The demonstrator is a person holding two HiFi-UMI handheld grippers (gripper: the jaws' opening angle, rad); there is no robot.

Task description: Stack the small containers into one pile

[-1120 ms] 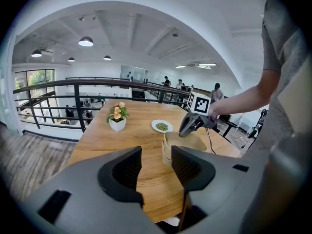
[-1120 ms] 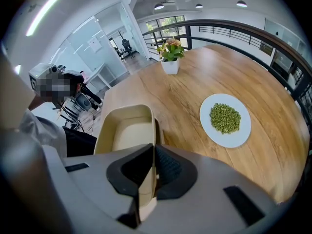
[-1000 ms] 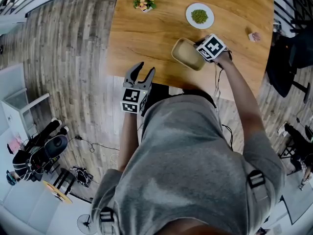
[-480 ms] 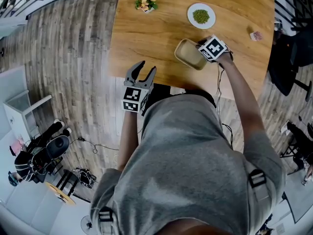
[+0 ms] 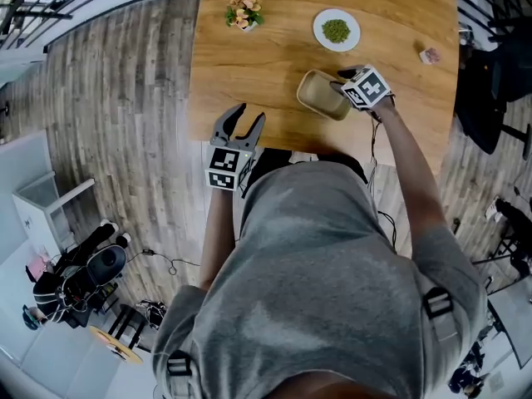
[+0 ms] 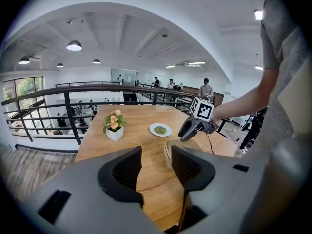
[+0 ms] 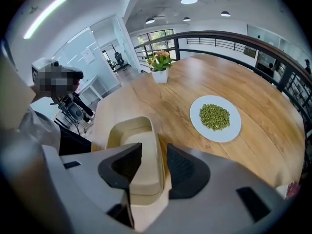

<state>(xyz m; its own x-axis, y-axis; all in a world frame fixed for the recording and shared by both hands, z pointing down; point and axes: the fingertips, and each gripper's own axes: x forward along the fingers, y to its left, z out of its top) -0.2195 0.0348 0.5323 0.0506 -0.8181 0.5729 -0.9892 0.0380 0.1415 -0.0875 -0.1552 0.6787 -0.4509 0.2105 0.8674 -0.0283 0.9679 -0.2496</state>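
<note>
Nearest the person, at the lower left of the head view, the left tool [image 5: 248, 116] hangs just off the near edge of the light wooden surface [image 5: 249, 65]. Its jaws are spread and there is nothing between them, so it plays no part in the work at this moment.

Further in, right of centre, the right tool [image 7: 155, 154] points steeply down onto the beige, round-cornered shallow container [image 5: 318, 95], which rests flat on the surface near its front edge. In the right gripper view one jaw stands inside the container and the other outside, straddling its right-hand wall. The jaws have just been opening, and the pads now stand clear of that wall, so the tool has let go. The rim looks doubled, as if one container sits nested in another, but how many are in the pile cannot be told. No other loose container shows on the surface.

The step in hand appears to be the release after setting a container down, and the pile looks complete or nearly so. The next move probably calls for lifting the right tool straight up and out, so that neither jaw catches the wall and tips the pile.

Beyond, well apart from the container, sit a white plate of green beans [image 5: 337, 30], a small white pot of orange flowers [image 5: 243, 12] at upper left, and a small pink object [image 5: 430, 55] at the right edge.
</note>
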